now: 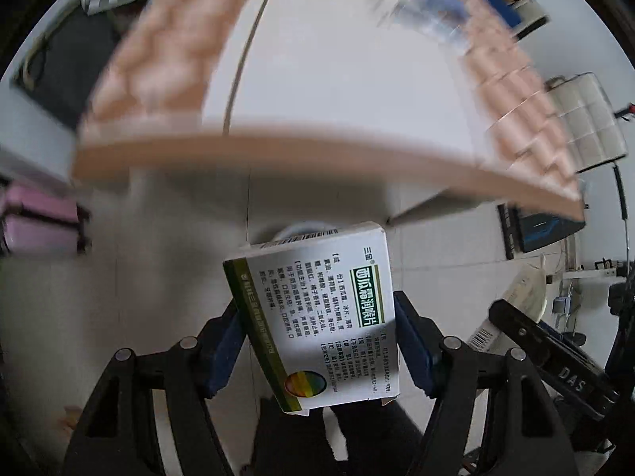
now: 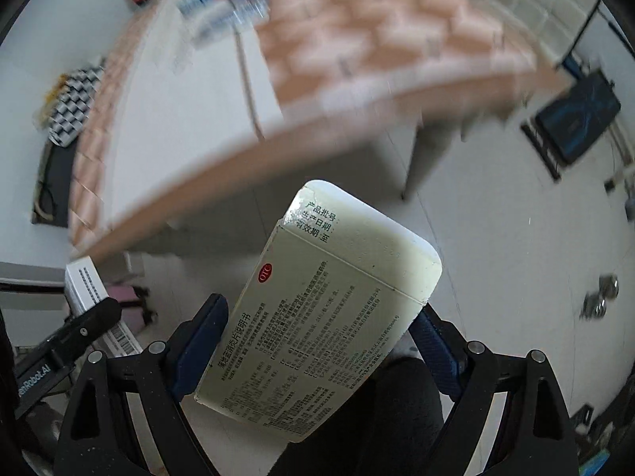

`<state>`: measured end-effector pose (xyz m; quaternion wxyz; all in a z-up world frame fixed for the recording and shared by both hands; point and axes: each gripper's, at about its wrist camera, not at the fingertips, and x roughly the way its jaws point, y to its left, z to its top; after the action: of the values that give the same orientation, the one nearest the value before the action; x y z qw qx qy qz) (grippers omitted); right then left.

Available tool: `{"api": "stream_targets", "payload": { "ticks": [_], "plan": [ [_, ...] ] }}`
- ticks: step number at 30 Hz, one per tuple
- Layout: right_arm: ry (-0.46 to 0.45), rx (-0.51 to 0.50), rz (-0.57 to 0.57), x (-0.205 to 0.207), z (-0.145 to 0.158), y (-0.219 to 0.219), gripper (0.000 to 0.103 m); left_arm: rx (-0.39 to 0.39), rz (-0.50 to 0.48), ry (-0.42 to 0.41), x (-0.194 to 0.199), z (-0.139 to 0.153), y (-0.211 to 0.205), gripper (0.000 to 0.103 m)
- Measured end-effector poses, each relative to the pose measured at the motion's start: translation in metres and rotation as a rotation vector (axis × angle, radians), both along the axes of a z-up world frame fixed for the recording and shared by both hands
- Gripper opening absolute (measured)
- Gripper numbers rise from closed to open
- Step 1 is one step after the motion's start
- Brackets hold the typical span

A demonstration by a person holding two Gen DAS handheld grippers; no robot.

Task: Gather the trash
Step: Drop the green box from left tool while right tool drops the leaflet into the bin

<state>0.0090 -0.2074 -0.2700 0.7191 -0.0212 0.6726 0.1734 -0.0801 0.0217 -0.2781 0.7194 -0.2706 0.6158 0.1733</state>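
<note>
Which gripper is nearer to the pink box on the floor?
Left. The left gripper, shut on a white-and-green cardboard box, has the pink box to its left. The right gripper, holding a pale green carton, is beyond the left one.

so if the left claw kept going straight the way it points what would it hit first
Probably the white round object just beyond the white-and-green medicine box that the left claw grips, low by the floor; it is mostly hidden and depth is unclear.

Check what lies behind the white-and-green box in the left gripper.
Behind the white-and-green box, held in the left gripper, a round white rim peeks out; the box covers the rest.
</note>
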Motion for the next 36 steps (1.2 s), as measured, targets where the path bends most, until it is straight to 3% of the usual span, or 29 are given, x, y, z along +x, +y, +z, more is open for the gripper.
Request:
{"api": "stream_targets", "payload": {
  "ticks": [7, 12, 13, 14, 15, 16, 19, 20, 23, 25, 28, 36],
  "plan": [
    [0.100, -0.060, -0.065, -0.016, -0.158, -0.024, 0.091, -0.176, 0.057, 0.104, 0.003, -0.184, 0.007, 0.068],
    [0.137, -0.078, -0.086, -0.011, -0.264, -0.018, 0.091, -0.277, 0.102, 0.143, 0.011, -0.274, 0.018, 0.070],
    [0.149, -0.079, -0.082, -0.011, -0.282, -0.015, 0.091, -0.271, 0.098, 0.146, 0.013, -0.286, 0.020, 0.074],
    [0.162, -0.083, -0.076, -0.011, -0.301, -0.012, 0.091, -0.263, 0.095, 0.147, 0.014, -0.293, 0.021, 0.088],
    [0.169, -0.081, -0.079, -0.011, -0.314, -0.010, 0.092, -0.257, 0.091, 0.148, 0.014, -0.300, 0.023, 0.096],
    [0.180, -0.079, -0.072, -0.011, -0.329, -0.007, 0.092, -0.249, 0.091, 0.151, 0.012, -0.306, 0.026, 0.101],
    [0.220, -0.069, -0.044, -0.009, -0.365, -0.001, 0.093, -0.222, 0.123, 0.156, 0.002, -0.313, 0.036, 0.101],
    [0.237, -0.059, -0.029, -0.010, -0.376, 0.002, 0.098, -0.204, 0.139, 0.157, -0.003, -0.312, 0.040, 0.101],
    [0.231, -0.066, 0.022, -0.006, -0.383, 0.017, 0.102, -0.102, 0.166, 0.164, -0.015, -0.302, 0.048, 0.101],
    [0.212, -0.094, 0.078, -0.013, -0.382, 0.025, 0.102, 0.026, 0.159, 0.178, -0.020, -0.289, 0.046, 0.101],
    [0.175, -0.163, 0.155, -0.016, -0.375, 0.034, 0.102, 0.124, 0.128, 0.214, -0.026, -0.280, 0.042, 0.101],
    [0.100, -0.284, 0.273, -0.022, -0.329, 0.041, 0.102, 0.151, 0.067, 0.264, -0.035, -0.248, 0.021, 0.101]
  ]
}}
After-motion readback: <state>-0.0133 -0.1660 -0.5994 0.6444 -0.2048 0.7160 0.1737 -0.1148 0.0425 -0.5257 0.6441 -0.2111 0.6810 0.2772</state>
